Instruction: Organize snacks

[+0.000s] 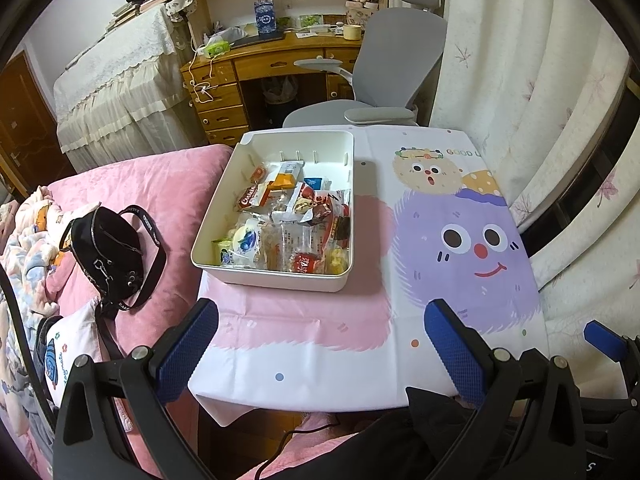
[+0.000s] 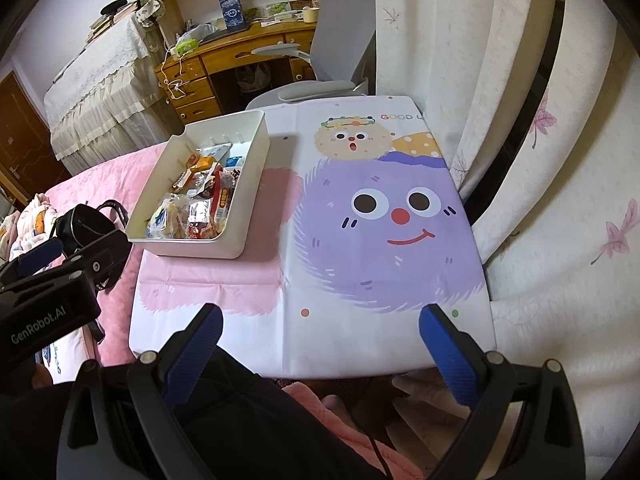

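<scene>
Beside a pink bed (image 1: 168, 184) with a black bag (image 1: 106, 250) stands a small table under a cartoon cloth (image 1: 460, 240). On its left part sits a white bin (image 1: 280, 276), and the wrapped snacks (image 1: 292, 224) all lie inside it in a loose pile; none lies on the cloth. Left gripper (image 1: 320, 340) and right gripper (image 2: 320, 340) both hang wide apart and empty near the table's front edge. Either sorting is about to happen, or collecting is complete; I cannot judge which.
</scene>
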`<action>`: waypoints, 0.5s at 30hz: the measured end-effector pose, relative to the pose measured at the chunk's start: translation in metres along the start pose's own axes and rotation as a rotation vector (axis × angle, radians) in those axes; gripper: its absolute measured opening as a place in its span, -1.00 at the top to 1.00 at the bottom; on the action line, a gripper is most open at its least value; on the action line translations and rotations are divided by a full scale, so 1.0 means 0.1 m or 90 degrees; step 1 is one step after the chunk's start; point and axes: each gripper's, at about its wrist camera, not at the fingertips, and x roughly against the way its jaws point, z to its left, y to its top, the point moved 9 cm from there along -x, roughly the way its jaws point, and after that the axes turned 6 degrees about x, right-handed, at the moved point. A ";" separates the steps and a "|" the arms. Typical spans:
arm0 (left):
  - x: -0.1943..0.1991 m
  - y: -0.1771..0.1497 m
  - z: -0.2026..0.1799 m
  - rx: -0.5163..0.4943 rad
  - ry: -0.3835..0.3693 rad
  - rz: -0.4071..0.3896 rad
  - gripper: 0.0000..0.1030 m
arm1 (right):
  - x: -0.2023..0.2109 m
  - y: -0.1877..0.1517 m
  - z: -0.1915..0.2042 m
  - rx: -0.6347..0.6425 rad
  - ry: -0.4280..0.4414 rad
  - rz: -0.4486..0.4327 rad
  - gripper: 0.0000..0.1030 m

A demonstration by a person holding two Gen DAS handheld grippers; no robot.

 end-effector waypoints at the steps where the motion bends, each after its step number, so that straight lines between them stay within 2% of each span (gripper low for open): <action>1: 0.01 -0.01 0.01 0.000 0.001 -0.001 -0.99 | 0.01 -0.03 0.01 0.000 0.001 0.000 -0.93; 15: 0.06 -0.06 0.03 -0.003 0.009 -0.005 -0.99 | 0.05 -0.13 0.09 0.005 0.009 0.004 -0.93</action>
